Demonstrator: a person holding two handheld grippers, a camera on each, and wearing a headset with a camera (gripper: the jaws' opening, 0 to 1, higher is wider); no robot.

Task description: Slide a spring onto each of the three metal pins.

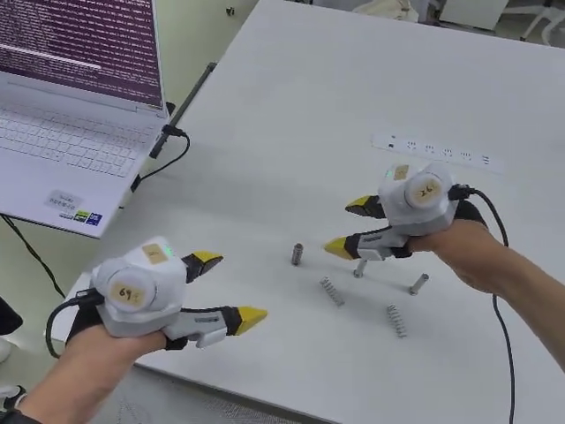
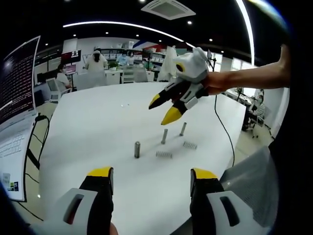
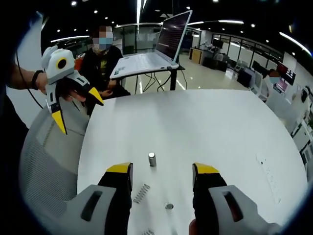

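Three upright metal pins stand on the white table. The left pin (image 1: 297, 254) looks thick and ribbed, as with a spring around it; it also appears as a pin (image 2: 137, 149) and a pin (image 3: 152, 159). Two thin bare pins (image 1: 359, 268) (image 1: 418, 283) stand to its right. Two loose springs (image 1: 332, 291) (image 1: 396, 321) lie flat in front of them. My right gripper (image 1: 346, 227) hovers open just above the middle pin, nothing between its fingers. My left gripper (image 1: 228, 286) is open and empty near the table's front left edge, well left of the pins.
An open laptop (image 1: 79, 115) sits at the far left with a black cable (image 1: 163, 155) plugged into it. A white power strip (image 1: 433, 150) lies behind the pins. The table's front edge (image 1: 265, 389) runs just below the left gripper.
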